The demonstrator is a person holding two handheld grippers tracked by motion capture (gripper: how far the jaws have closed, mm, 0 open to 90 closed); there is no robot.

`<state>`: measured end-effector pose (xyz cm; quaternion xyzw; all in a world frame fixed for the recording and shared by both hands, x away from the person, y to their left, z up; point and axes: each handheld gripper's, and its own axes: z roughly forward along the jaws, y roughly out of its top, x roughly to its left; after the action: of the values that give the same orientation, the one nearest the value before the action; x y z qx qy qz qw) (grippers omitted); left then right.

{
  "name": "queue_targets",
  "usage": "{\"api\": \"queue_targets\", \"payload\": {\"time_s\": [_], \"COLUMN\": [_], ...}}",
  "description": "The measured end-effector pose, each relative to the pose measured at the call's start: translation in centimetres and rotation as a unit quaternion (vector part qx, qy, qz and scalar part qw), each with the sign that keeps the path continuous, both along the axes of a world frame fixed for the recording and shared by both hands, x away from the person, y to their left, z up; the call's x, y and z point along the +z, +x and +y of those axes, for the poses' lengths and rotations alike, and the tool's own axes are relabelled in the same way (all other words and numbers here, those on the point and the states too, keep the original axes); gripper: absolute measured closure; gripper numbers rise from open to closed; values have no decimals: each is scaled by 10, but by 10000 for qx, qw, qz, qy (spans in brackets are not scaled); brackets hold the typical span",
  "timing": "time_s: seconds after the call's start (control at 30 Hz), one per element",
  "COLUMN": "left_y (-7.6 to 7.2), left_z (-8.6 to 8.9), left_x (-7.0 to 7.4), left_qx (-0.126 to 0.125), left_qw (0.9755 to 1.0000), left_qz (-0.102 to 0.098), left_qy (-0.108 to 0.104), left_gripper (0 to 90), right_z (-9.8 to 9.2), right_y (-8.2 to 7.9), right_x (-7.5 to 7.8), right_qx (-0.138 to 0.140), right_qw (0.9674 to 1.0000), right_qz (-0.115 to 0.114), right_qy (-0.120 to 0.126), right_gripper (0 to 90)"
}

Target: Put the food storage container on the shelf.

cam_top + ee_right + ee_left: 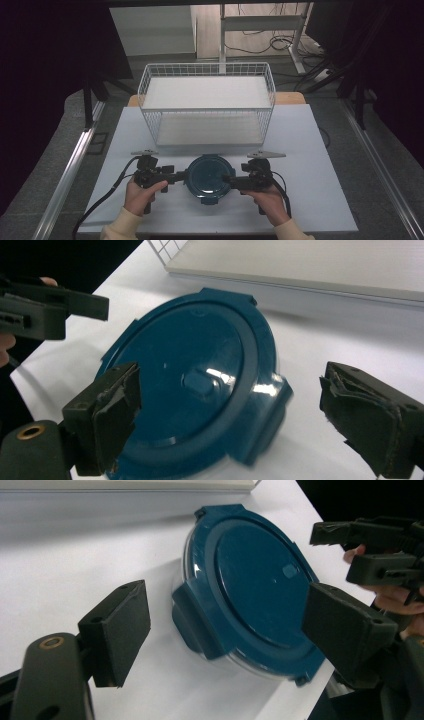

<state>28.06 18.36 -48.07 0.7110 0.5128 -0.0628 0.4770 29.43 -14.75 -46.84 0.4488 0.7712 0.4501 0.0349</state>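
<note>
The left gripper (225, 630) and right gripper (227, 415) both gape wide, gripping nothing. The blue-lidded container (209, 178) sits between them, its side latches just ahead of each.

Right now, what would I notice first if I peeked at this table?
The round dark blue plastic lid on a clear container sits at the near middle of the white table. The left tool and the right tool flank it with jaws open. Behind stands a white wire basket shelf.
</note>
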Motion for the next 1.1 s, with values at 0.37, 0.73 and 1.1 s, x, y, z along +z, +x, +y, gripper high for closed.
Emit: {"api": "queue_targets", "payload": {"time_s": [0.37, 0.73, 1.1], "left_y": [-2, 3, 10], "left_z": [-10, -18, -17], "left_x": [-15, -29, -48], "left_qx": [-297, -404, -315], "left_qw": [9994, 9982, 9945], "left_qz": [129, 369, 792], "left_qy": [113, -231, -602], "left_gripper": [164, 179, 189], "right_z": [-4, 4, 6], "right_y": [4, 10, 15], "right_x": [-19, -35, -45], "right_qx": [-105, -3, -6], "right_qw": [9988, 9954, 9886], "right_qz": [465, 917, 1351], "right_qy": [92, 270, 663], "right_gripper": [84, 81, 85]}}
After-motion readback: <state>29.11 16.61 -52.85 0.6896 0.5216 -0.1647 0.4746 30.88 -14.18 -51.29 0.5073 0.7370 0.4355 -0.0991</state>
